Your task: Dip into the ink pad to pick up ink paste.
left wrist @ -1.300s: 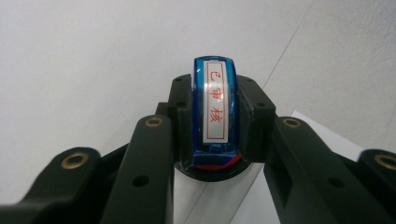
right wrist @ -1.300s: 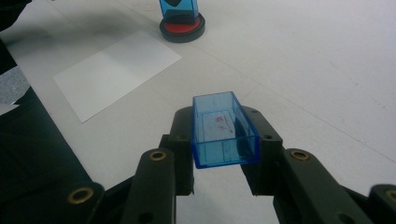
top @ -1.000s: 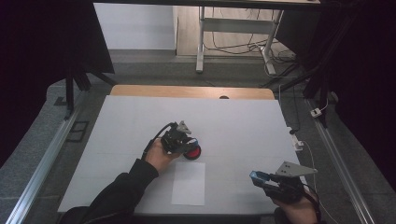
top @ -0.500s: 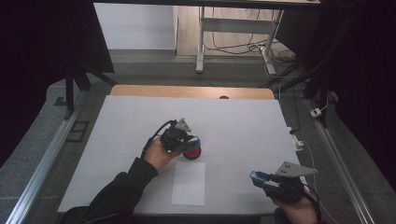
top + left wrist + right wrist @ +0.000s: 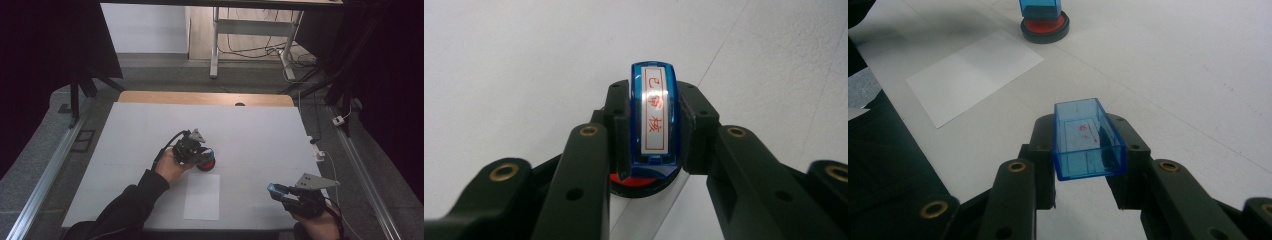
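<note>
Left gripper (image 5: 651, 165) jaws pinch the blue stamp (image 5: 653, 112), standing on the red ink pad (image 5: 206, 163) mid-table. Right gripper (image 5: 1083, 165) jaws clamp the stamp's cap (image 5: 1087, 137). Press straight down, likely inking; then lift level toward the paper (image 5: 202, 196).

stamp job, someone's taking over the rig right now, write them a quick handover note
Left gripper: shut on the blue stamp, which stands pressed on the red ink pad mid-table.
Right gripper: shut on the stamp's clear blue cap, held near the table's front right corner.
White paper sheet lies in front of the ink pad and looks blank.
Done: cap off, stamp on the pad.
Left: probably stamp the sheet, then recap.
</note>
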`<state>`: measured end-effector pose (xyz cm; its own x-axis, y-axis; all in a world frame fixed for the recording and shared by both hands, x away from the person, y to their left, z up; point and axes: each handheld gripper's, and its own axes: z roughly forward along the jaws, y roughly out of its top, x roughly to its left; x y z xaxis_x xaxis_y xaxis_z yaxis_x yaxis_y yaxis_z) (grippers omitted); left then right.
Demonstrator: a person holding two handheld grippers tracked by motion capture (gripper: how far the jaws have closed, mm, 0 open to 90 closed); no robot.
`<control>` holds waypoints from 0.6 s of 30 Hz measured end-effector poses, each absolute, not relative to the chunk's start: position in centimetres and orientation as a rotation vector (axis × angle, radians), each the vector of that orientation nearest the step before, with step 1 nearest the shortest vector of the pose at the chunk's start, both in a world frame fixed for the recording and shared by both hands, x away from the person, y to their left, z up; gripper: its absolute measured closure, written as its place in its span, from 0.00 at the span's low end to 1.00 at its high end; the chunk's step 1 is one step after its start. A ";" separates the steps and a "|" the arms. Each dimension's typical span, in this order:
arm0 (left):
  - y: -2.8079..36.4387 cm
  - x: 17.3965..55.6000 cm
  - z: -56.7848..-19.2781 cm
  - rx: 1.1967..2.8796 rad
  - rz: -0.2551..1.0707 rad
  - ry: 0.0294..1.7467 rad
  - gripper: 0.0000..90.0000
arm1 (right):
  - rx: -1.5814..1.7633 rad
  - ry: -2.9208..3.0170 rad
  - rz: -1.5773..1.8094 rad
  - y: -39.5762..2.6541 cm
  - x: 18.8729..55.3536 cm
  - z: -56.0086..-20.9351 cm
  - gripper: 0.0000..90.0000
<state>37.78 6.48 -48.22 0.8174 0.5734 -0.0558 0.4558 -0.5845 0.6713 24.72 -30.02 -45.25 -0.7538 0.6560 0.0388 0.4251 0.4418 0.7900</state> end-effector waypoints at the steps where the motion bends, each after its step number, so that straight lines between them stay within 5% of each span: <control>1: 6.5 37.8 -48.3 2.294 0.217 0.753 0.78 | 0.933 2.423 1.210 -30.0 24.7 -45.2 0.75; 18: 6.4 37.8 -48.9 2.310 0.227 0.750 0.78 | 0.931 2.427 1.208 -30.0 24.7 -45.3 0.75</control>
